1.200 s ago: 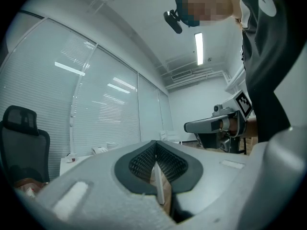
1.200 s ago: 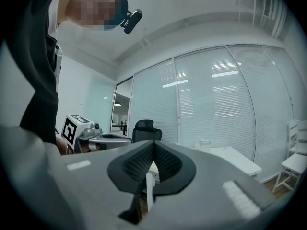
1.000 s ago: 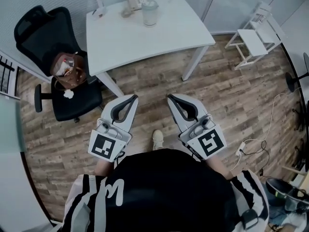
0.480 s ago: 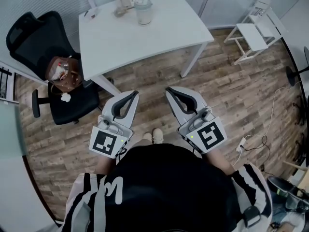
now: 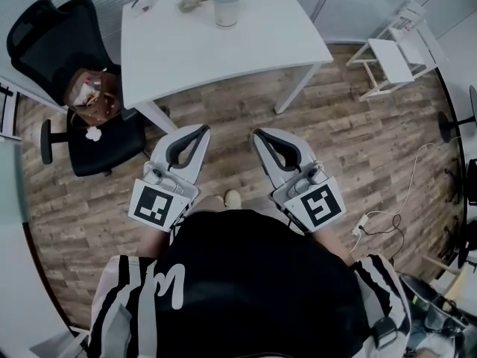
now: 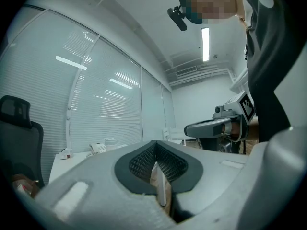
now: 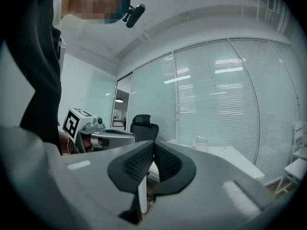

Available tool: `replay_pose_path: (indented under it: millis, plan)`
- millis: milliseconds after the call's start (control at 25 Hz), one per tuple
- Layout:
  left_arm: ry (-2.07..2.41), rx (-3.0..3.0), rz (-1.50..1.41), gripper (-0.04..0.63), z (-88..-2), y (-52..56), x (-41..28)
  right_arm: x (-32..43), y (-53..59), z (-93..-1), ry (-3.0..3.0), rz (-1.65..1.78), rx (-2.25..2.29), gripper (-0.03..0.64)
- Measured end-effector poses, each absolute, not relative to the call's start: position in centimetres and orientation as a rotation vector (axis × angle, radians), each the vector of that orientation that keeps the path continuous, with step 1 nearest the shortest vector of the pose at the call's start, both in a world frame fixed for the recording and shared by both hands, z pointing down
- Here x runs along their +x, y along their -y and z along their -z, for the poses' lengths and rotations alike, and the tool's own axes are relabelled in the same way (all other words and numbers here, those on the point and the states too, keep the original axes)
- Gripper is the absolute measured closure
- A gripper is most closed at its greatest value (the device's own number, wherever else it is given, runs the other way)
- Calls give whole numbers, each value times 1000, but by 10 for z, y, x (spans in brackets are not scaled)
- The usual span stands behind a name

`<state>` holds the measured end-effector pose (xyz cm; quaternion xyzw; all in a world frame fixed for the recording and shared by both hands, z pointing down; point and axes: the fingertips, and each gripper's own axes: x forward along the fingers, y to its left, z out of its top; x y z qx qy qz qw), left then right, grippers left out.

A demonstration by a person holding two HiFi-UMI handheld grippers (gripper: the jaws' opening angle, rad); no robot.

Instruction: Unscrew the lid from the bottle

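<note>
Pair abreast: left gripper (image 5: 202, 130), right gripper (image 5: 258, 133)

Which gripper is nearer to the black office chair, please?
Left. In the head view, the left gripper is to the right of the black office chair and closer to the person. The right gripper is farther right, beyond the left one.

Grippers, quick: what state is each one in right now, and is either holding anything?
Left gripper: jaws closed, holding nothing.
Right gripper: jaws closed, holding nothing.
</note>
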<state>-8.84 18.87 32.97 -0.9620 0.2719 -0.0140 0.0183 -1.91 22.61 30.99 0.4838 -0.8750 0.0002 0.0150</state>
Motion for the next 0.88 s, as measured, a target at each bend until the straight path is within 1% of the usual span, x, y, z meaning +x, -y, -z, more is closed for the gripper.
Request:
replay_pose_path:
  millis: [440,760,880]
  plan:
    - [-902,-2972,60,594,-346,-192,-99,-22,-230,-341,2720,-100,1470,615]
    - [-859,-3009,43,594,-354,-166,-89,-17,-200,-328,2696,3,1483,615]
    - [-838,-3002,41,594,-353,-147,-81,-10,-181,-331,2694,-5,1491,615]
